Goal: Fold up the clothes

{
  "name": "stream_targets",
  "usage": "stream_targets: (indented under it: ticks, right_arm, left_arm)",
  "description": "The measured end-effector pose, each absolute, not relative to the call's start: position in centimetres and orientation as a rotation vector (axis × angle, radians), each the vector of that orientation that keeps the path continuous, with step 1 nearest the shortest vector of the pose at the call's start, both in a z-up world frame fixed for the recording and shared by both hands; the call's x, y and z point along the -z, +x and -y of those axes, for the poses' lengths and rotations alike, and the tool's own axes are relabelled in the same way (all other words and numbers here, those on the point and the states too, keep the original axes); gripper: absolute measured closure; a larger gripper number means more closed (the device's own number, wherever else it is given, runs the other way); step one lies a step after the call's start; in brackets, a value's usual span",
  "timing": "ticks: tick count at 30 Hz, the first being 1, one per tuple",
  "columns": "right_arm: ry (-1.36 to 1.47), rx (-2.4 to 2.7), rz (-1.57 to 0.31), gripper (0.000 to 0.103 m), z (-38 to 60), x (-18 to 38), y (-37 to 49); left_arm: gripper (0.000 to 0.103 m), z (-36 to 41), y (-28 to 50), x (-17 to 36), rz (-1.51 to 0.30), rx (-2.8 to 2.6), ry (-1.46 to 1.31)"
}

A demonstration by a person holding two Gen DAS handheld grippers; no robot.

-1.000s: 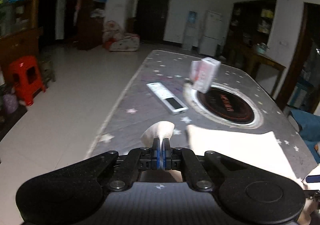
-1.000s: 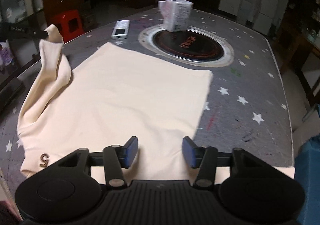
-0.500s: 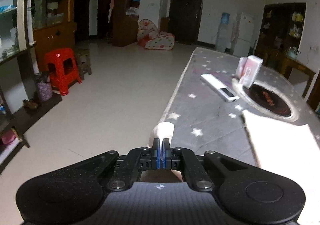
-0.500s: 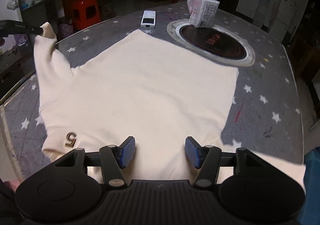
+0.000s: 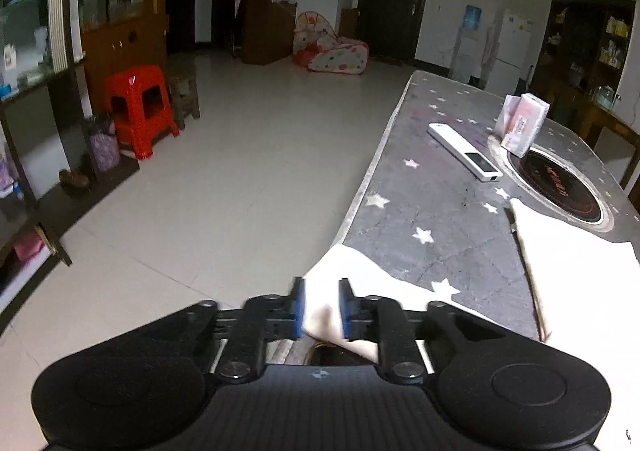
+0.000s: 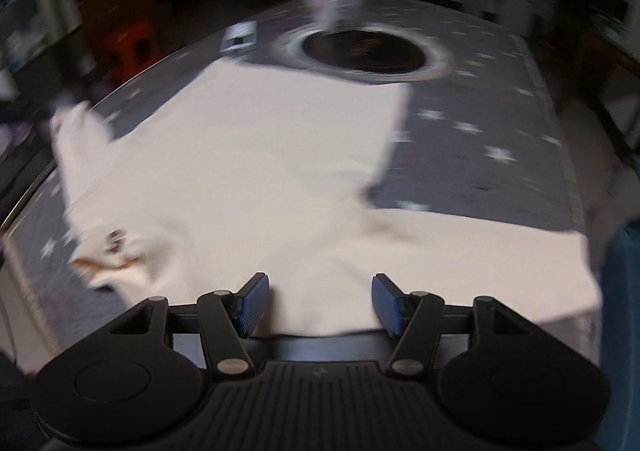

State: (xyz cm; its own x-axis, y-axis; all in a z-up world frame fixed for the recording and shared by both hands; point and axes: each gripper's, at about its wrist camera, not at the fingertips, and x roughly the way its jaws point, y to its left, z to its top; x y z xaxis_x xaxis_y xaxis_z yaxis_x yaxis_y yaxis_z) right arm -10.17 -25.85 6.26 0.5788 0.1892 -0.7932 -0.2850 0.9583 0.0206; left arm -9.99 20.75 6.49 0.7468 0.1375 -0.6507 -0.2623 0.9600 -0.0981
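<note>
A cream long-sleeved top point(image 6: 260, 155) lies spread on the grey star-patterned table point(image 6: 500, 119); the view is blurred. Its left sleeve point(image 5: 360, 283) lies at the table's left edge. My left gripper point(image 5: 321, 307) is open, and the sleeve end lies loose between its fingers. My right gripper point(image 6: 316, 301) is open wide over the near edge of the top, holding nothing. The right sleeve point(image 6: 500, 263) stretches out to the right.
A white remote point(image 5: 464, 151) and a pink and white box point(image 5: 520, 123) sit at the far end, the box on the rim of a round black hob point(image 5: 556, 183). A red stool point(image 5: 140, 107) stands on the floor to the left. A blue object point(image 6: 622, 291) is at the right.
My left gripper carried the sleeve out to the left, lowered it to the table edge and opened, letting it go. The right gripper stayed open and shifted over the top.
</note>
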Motion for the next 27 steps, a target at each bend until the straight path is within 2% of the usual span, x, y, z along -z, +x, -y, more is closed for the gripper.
stream_targets:
  ticks: [5, 9, 15, 20, 23, 25, 27]
  right_arm:
    - [-0.042, -0.084, -0.884, 0.045, 31.4, -6.5, -9.3]
    - [-0.005, 0.039, -0.874, 0.046, 34.9, -6.1, -8.5]
    - [0.065, 0.187, -0.871, 0.048, 39.3, -4.8, -7.0]
    - [0.119, 0.217, -0.894, 0.057, 41.0, -3.3, -5.8]
    - [0.147, 0.218, -0.880, 0.073, 41.4, -3.0, -5.8]
    - [0.158, 0.223, -0.869, 0.090, 41.5, -3.0, -5.9]
    - [0.139, 0.230, -0.863, 0.095, 41.5, -3.2, -6.1]
  left_arm:
    - [0.058, -18.1, -9.8, -7.9, -0.671, -0.150, -0.159]
    - [0.052, -14.5, -9.6, -8.9, -0.665, -0.022, -0.132]
    - [0.051, -6.8, -9.4, -8.7, -0.703, 0.232, -0.057]
    - [0.052, -0.4, -10.3, -7.2, -0.742, 0.429, 0.018]
    - [0.053, 2.3, -10.7, -6.0, -0.767, 0.497, 0.045]
    - [0.053, 3.6, -10.7, -4.9, -0.802, 0.537, 0.050]
    - [0.056, 4.6, -10.8, -3.9, -0.835, 0.568, 0.056]
